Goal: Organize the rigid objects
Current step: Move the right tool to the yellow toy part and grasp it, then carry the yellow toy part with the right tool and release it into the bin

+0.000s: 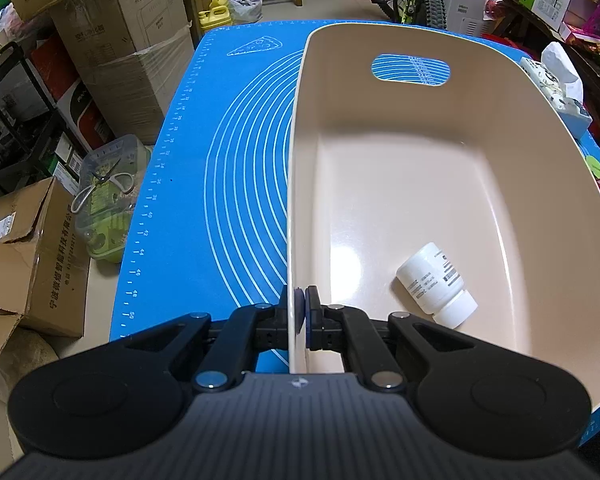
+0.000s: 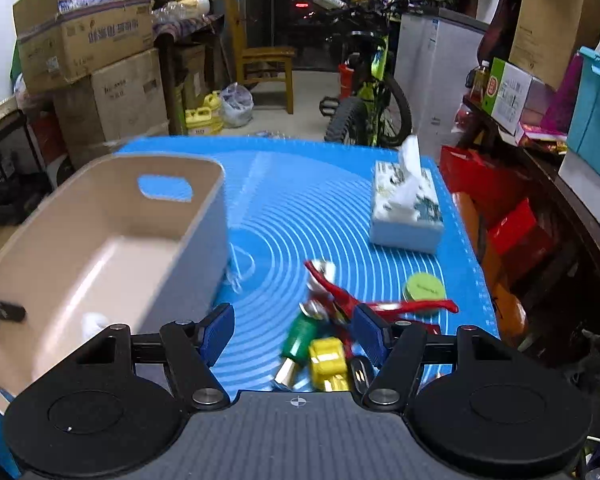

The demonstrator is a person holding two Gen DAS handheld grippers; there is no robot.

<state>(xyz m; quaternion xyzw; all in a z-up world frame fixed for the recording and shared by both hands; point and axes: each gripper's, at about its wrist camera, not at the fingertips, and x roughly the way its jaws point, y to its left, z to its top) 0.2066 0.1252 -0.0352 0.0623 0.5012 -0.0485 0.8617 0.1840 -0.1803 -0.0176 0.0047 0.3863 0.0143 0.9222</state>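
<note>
A beige plastic bin [image 1: 420, 92] stands on the blue mat [image 1: 228, 160]. My left gripper [image 1: 305, 304] is shut on the bin's near left wall, one pad on each side. A white bottle [image 1: 436, 284] lies on its side on the bin floor. In the right wrist view the bin [image 2: 112, 216] is at the left. My right gripper [image 2: 294, 330] hangs open above the mat with nothing between its pads. Below it lie a green piece [image 2: 300, 336], a yellow piece [image 2: 328, 360], red-handled pliers [image 2: 364, 300] and a green round tin [image 2: 424, 290].
A tissue box [image 2: 406, 216] stands at the mat's far right. Stacked cardboard boxes [image 1: 120, 40] and a clear container [image 1: 108, 200] are off the table's left side. A bicycle [image 2: 364, 96] and a wooden chair [image 2: 264, 64] stand beyond the table.
</note>
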